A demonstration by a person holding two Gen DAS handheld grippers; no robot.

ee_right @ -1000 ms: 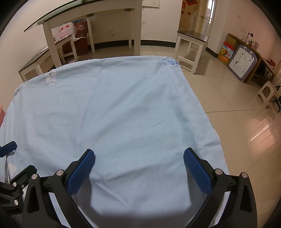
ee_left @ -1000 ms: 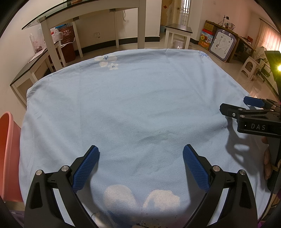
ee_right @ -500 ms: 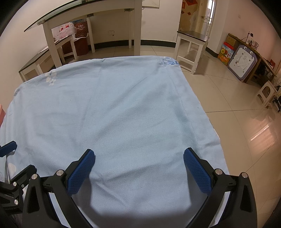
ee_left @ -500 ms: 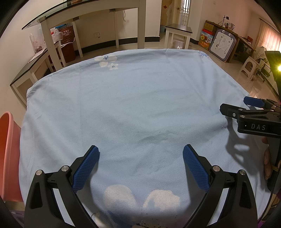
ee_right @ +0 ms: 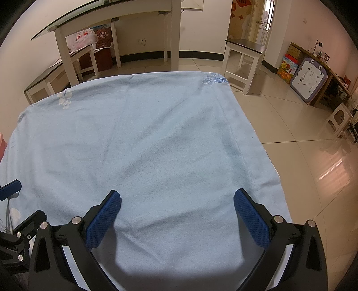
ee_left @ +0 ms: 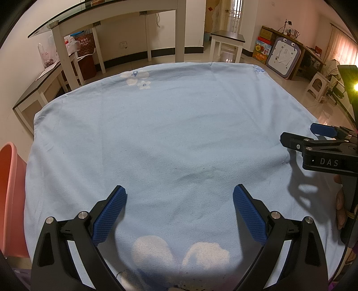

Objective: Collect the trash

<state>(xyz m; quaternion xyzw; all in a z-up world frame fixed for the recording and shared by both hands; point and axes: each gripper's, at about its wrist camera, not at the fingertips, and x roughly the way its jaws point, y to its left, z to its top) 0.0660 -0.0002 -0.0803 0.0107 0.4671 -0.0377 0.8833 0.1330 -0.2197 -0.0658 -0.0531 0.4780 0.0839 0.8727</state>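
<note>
A light blue cloth (ee_left: 170, 134) covers the table, and I see no trash lying on it in either view. My left gripper (ee_left: 180, 203) hovers open over the near edge of the cloth, nothing between its blue pads. My right gripper (ee_right: 177, 208) is open as well, over the cloth (ee_right: 156, 138) near its right side. In the left wrist view the right gripper (ee_left: 313, 138) reaches in from the right, seen side-on. A pink bin (ee_left: 11, 192) stands at the table's left edge.
White flower prints (ee_left: 136, 78) mark the cloth's far left. Beyond the table stand a glass-topped white desk (ee_left: 111, 15), a low bench (ee_left: 42, 82) and a small dark-topped stool (ee_right: 243, 58). Tiled floor (ee_right: 302, 143) opens to the right.
</note>
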